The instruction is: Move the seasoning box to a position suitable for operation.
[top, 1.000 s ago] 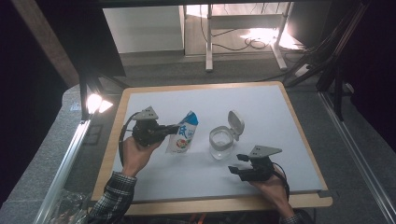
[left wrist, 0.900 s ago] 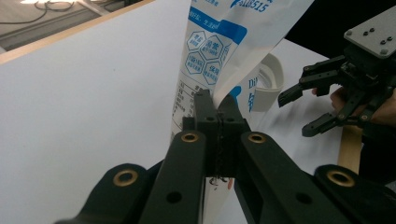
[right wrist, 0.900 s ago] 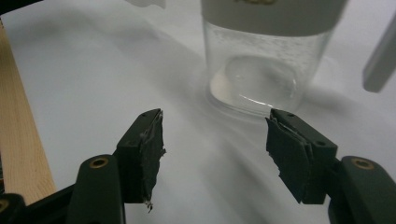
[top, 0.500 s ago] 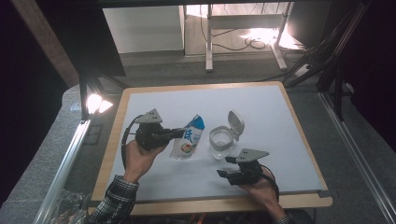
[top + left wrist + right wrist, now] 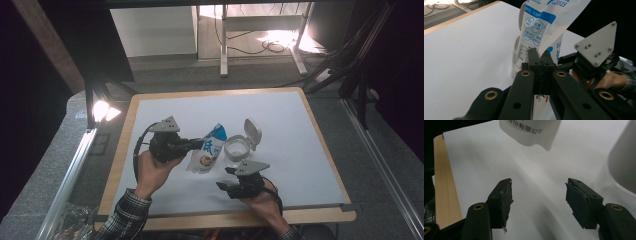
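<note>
the pouch (image 5: 541,27) is white with blue printing: blue hexagon badges with small characters, a nutrition-style table down one side, and the digits "518515" near its top in the left gripper view; a line of chinese characters can be seen along its lower edge in the right gripper view, too cropped to be read in full. it is held off the desk (image 5: 300,130) near the middle, toward the left edge, its edge pinched between the fully closed jaws of the left gripper (image 5: 192,145). just beside it, a white container (image 5: 236,148) with a flipped-open lid (image 5: 252,132) is stood at the desk's centre. the right gripper (image 5: 539,195) is held near the front edge, jaws parted wide (nothing between them), pointed toward the pouch's bottom.
</note>
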`<state>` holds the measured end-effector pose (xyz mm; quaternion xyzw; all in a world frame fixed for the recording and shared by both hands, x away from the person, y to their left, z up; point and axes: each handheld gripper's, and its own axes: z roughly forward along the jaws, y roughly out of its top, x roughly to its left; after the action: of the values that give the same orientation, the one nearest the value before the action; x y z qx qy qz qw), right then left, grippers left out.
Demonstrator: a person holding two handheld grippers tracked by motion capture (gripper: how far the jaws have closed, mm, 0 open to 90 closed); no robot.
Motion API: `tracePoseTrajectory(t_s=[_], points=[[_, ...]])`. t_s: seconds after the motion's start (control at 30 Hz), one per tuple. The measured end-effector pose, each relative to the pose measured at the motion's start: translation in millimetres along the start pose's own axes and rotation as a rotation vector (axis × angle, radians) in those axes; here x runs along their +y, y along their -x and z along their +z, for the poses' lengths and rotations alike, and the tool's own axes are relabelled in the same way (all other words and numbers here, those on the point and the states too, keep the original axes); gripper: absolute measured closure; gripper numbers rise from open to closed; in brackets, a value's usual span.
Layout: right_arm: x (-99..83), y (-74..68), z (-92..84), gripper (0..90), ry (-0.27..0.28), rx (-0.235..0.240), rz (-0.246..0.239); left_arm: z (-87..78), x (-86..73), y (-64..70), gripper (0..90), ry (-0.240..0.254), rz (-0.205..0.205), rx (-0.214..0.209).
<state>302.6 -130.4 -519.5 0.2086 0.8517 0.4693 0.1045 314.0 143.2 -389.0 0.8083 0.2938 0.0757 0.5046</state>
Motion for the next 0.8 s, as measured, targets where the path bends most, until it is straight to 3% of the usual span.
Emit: tracePoseTrajectory(t_s=[0.27,0.43,0.8], points=[[11.1,-9.1,18.6,41.0,0.026,-0.022,0.006,-0.1,4.1,5.3,90.0,-0.002,-0.006,-0.01],[16.0,-13.0,28.7,41.7,0.029,-0.063,-0.005,-0.4,5.1,6.4,90.0,0.002,-0.012,-0.023],[21.1,-13.2,40.0,43.9,0.062,-0.119,0.01,3.7,5.0,6.4,90.0,-0.001,-0.023,-0.032]])
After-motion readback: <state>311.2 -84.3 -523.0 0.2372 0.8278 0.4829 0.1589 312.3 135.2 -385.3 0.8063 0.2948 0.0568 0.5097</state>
